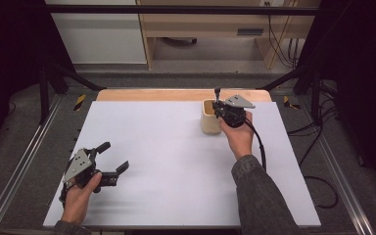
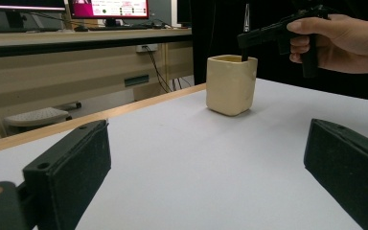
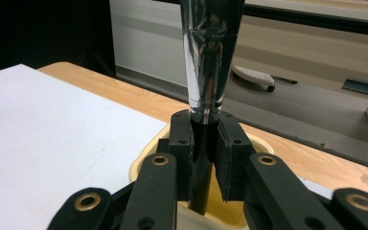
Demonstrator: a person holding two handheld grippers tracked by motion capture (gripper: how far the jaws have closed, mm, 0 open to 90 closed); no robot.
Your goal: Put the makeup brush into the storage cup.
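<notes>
A cream square cup [image 1: 209, 117] stands at the far right of the white tabletop [image 1: 166, 161]. Above its opening my right gripper [image 1: 218, 105] is shut on an upright tool [image 3: 210, 62] with a thin black stem and a shiny silver cone that widens upward. The pads clamp the stem just under the cone, and the stem runs down into the cup [image 3: 264, 144]. From the left gripper view the cup [image 2: 231, 85] sits ahead with the right gripper [image 2: 247, 40] over it. My left gripper [image 1: 114, 156] rests open at the near left, with nothing between its jaws [image 2: 206, 143].
A wooden strip [image 1: 176, 94] borders the table's far edge just behind the cup. Metal rails [image 1: 24, 161] run along both sides of the table. A black cable [image 1: 262, 147] trails from the right gripper. Desks and monitors stand beyond the table.
</notes>
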